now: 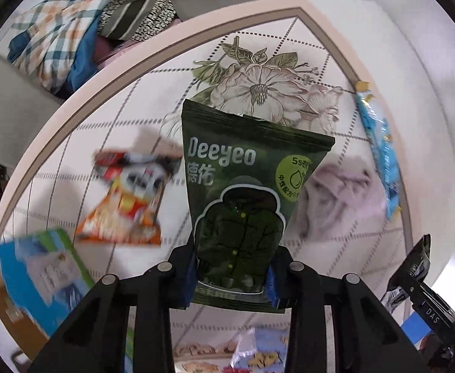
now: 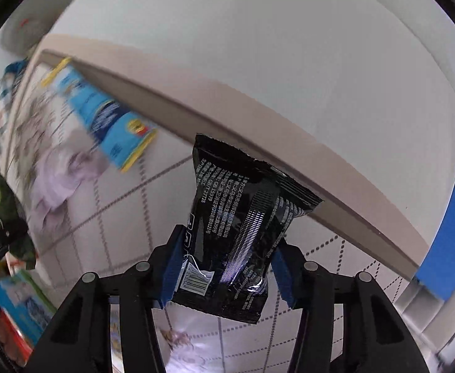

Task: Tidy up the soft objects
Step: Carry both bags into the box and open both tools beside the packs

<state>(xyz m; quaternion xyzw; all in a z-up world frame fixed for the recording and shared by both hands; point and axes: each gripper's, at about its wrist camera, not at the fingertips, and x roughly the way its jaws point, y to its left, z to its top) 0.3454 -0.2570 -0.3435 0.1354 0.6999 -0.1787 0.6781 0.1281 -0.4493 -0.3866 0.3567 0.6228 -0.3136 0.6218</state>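
Observation:
My left gripper [image 1: 232,275] is shut on a dark green Deeyeo packet [image 1: 243,186] and holds it up above the floral tablecloth [image 1: 103,143]. My right gripper [image 2: 227,267] is shut on a black packet [image 2: 236,227] with white print and a barcode, held above the same table near its far edge. The green packet also shows at the left edge of the right wrist view [image 2: 10,214]. The right gripper's body shows at the lower right of the left wrist view [image 1: 423,286].
On the table lie an orange and red snack bag [image 1: 125,202], a pale lilac cloth [image 1: 342,195], a light blue packet [image 1: 379,152] by the far edge and a blue and green box [image 1: 41,276]. Bedding [image 1: 59,31] is piled beyond the table.

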